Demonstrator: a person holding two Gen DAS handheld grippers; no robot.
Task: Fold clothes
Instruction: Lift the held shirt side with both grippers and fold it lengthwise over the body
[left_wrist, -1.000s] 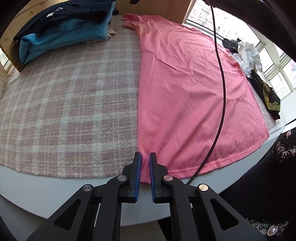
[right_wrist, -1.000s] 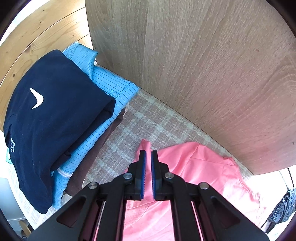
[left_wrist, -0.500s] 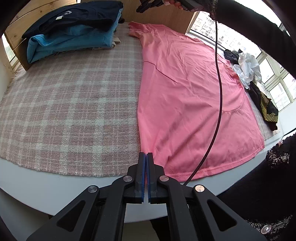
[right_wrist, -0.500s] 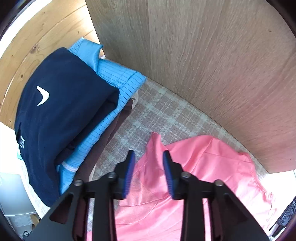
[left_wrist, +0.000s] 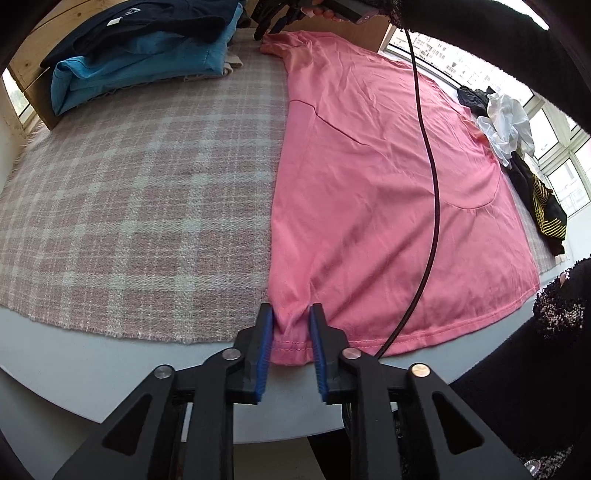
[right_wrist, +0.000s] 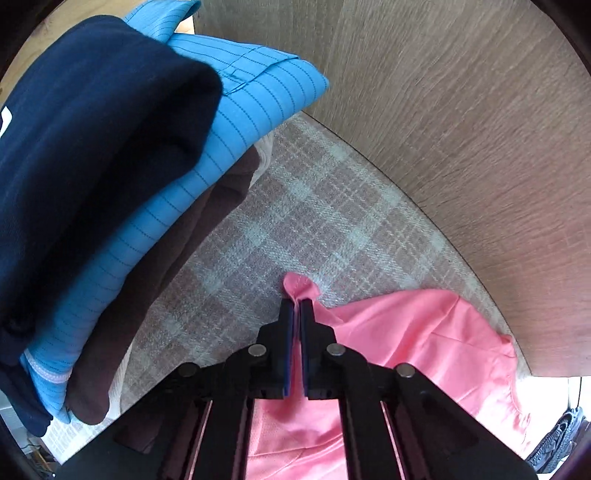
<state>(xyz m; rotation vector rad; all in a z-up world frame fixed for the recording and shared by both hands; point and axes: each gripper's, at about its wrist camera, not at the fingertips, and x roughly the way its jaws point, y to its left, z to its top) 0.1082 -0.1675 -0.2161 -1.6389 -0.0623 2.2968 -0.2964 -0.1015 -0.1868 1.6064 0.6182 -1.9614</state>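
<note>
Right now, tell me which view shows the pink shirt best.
The left wrist view: the pink shirt lies spread across the plaid cloth, hem to sleeve. The right wrist view shows only its sleeve end.

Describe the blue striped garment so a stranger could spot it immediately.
Start at the plaid blanket beside the wood panel, then find the folded stack in its corner. The blue striped garment lies second from top, under the navy garment and above a brown one; only it has thin dark pinstripes.

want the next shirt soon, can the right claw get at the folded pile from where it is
Probably not yet: the right claw is shut on the pink shirt corner. The folded pile lies right beside it, nothing between.
</note>
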